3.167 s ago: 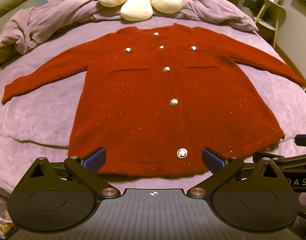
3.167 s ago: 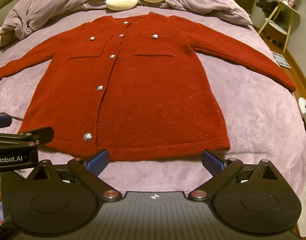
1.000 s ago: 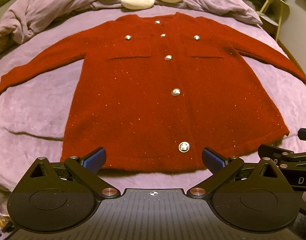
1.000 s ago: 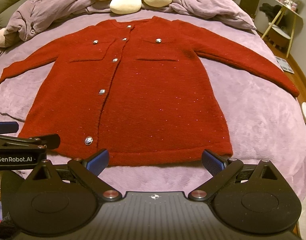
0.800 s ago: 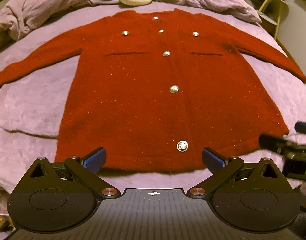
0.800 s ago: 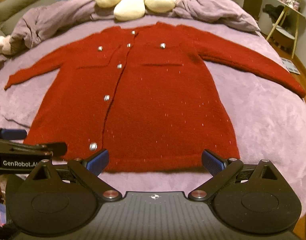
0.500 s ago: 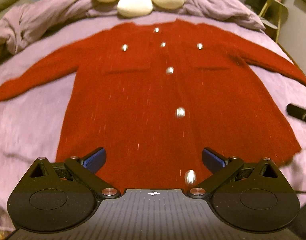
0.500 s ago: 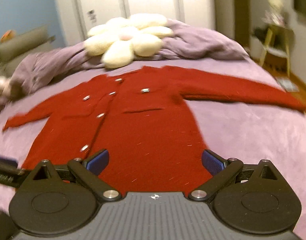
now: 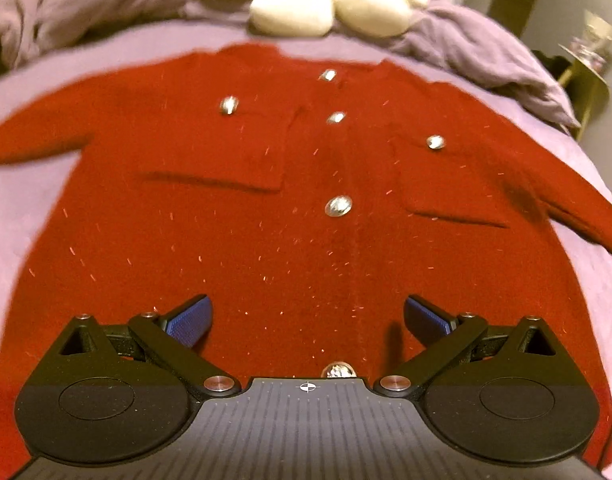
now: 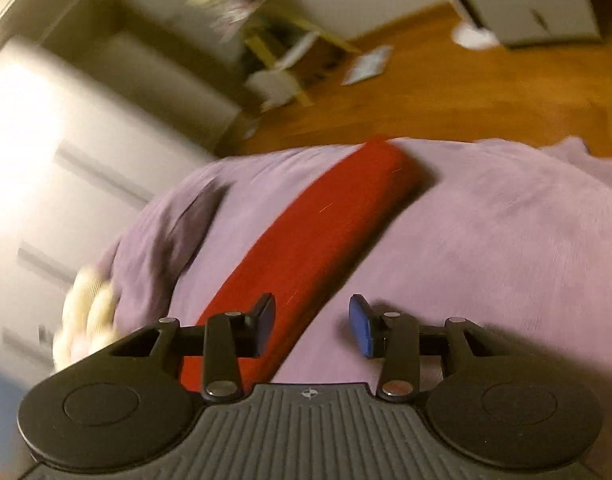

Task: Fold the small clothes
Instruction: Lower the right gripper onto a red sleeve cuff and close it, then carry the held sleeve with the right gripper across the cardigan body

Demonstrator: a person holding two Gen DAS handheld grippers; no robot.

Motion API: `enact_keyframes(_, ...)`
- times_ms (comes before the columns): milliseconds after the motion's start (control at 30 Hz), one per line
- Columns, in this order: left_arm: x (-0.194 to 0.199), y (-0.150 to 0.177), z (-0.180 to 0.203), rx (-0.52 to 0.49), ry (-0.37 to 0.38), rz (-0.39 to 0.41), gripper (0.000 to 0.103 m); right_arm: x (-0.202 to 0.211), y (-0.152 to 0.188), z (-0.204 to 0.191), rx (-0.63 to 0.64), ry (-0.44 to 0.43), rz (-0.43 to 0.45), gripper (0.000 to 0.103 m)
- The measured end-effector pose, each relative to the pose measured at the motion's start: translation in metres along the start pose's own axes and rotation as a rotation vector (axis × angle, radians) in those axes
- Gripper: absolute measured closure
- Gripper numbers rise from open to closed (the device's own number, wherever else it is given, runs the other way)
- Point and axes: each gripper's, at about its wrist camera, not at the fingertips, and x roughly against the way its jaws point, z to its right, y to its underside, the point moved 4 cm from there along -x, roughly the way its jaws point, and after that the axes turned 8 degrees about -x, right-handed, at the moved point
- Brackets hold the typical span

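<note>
Left wrist: your left gripper [image 9: 307,320] hung wide and empty over the red cardigan [image 9: 290,216], collar at 12; right wrist: your right gripper [image 10: 311,326], jaws just narrowing, nothing pinched, straddled the sleeve [image 10: 321,236], which ran toward 1 o'clock.

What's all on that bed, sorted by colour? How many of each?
Red: 1, the cardigan
Purple: 2, the bedspread and the rumpled duvet
Cream: 1, the flower-shaped cushion
Silver: 6 buttons showing on the cardigan, for instance the middle button
Total: 4 things, plus 6 buttons
</note>
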Motion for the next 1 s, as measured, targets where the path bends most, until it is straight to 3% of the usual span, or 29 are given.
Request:
enact_keyframes(167,-0.009,0.004,-0.013,0.066,0.037,0.032,0.000,-0.024,-0.016,0.006,-0.040,-0.011,0.036,0.064)
enact_keyframes(233,-0.012,0.005,-0.016,0.075,0.058,0.032,0.000,-0.031,-0.019,0.007,-0.036,0.004,0.045,0.081)
enact_keyframes(300,-0.014,0.005,-0.017,0.051,0.070,0.028,0.000,-0.039,-0.016,0.005,0.014,0.047,0.043,0.092)
enact_keyframes(433,-0.017,0.004,-0.012,-0.044,0.078,-0.002,0.000,-0.041,-0.004,-0.040,0.327,0.184,0.097,0.094)
enact_keyframes(467,-0.017,0.003,-0.011,-0.066,0.078,-0.009,0.000,-0.036,0.007,-0.061,0.431,0.180,0.128,0.095)
enact_keyframes(533,-0.015,0.001,-0.012,-0.083,0.086,-0.012,0.000,-0.024,0.034,-0.100,0.591,0.108,0.162,0.095)
enact_keyframes(600,-0.012,-0.003,-0.015,-0.072,0.098,0.003,0.000,-0.011,0.084,-0.148,0.807,-0.005,0.155,0.095)
enact_keyframes(733,-0.003,-0.024,-0.026,0.032,0.168,0.066,0.000,0.015,0.209,-0.204,1.164,-0.288,0.012,0.093)
enact_keyframes(767,-0.001,-0.033,-0.027,0.063,0.205,0.085,0.000,0.016,0.238,-0.209,1.226,-0.327,-0.058,0.088)
enact_keyframes(800,0.001,-0.040,-0.026,0.083,0.241,0.103,0.000,0.015,0.262,-0.209,1.267,-0.353,-0.141,0.072)
enact_keyframes(833,0.002,-0.051,-0.025,0.102,0.280,0.119,0.000,0.012,0.279,-0.207,1.281,-0.364,-0.215,0.056)
enact_keyframes(900,0.000,-0.067,-0.020,0.123,0.339,0.135,0.000,0.007,0.301,-0.195,1.243,-0.355,-0.318,0.055)
enact_keyframes(1000,-0.020,-0.091,-0.006,0.132,0.430,0.111,0.000,0.005,0.300,-0.170,1.098,-0.294,-0.401,0.056)
